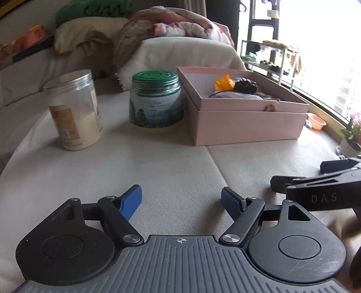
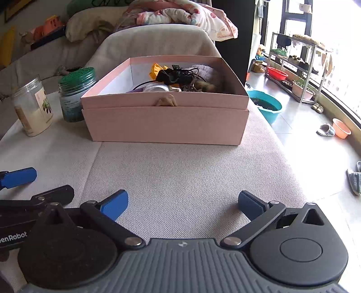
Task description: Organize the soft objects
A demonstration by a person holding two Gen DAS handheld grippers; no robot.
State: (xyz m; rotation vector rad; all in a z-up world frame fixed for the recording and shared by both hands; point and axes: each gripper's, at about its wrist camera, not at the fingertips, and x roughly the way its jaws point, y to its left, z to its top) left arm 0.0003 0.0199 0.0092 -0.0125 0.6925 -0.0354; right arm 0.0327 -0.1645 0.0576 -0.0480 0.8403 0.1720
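A pink cardboard box [image 2: 167,124] stands on the beige sofa cushion and also shows in the left wrist view [image 1: 248,126]. It holds several soft things: a yellow piece [image 2: 155,68], a black tangle [image 2: 173,75], a pale purple cloth [image 2: 203,69] and a brown furry bit [image 2: 165,101] at the front rim. My left gripper [image 1: 181,199] is open and empty, low over the cushion in front of the box. My right gripper [image 2: 182,201] is open and empty, beside the left one.
A clear jar of white powder [image 1: 74,110] and a green-lidded jar [image 1: 155,99] stand left of the box. Blankets and pillows [image 2: 176,13] are piled on the sofa back. The cushion's right edge [image 2: 286,157] drops to a floor with basins [image 2: 268,106] and a shelf rack.
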